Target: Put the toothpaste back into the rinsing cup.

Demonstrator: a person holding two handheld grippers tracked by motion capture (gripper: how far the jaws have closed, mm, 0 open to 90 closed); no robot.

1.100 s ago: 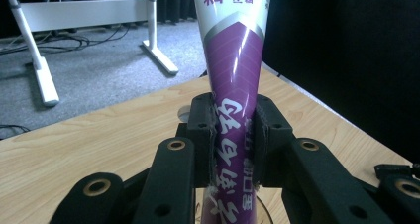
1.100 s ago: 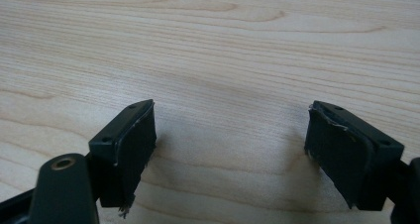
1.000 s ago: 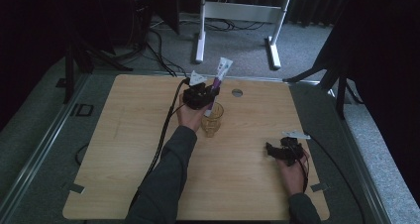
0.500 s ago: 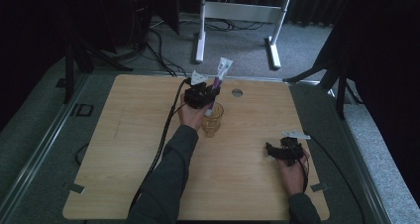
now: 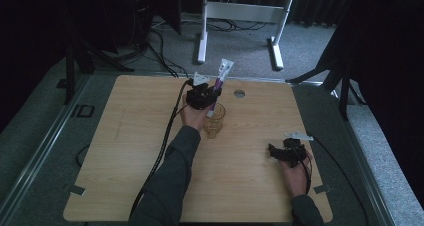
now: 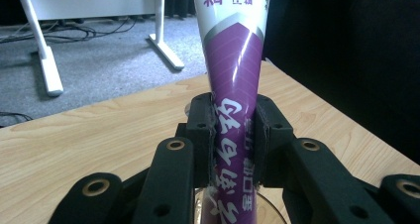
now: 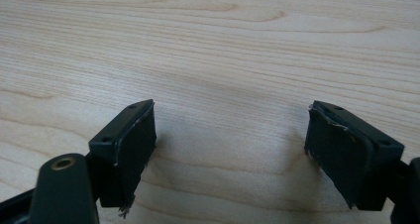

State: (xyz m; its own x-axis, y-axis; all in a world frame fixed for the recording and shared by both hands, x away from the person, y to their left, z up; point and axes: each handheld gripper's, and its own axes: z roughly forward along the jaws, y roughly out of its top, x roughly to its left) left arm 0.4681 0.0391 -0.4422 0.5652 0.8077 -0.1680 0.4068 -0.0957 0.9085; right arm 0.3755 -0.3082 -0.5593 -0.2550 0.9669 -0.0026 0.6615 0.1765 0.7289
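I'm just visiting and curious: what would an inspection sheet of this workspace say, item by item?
Surface: wooden table, with a round hole near its far edge.
Job's things: purple-and-white tube upright, its lower end in a glass cup.
Clutter: nothing seen.
Grippers: left gripper shut on the tube above the cup; right gripper open, low over bare wood.
Cables: black cable trails from the left gripper across the table.
Surroundings: grey carpet, white stand legs and loose cables behind the table; dark sides.
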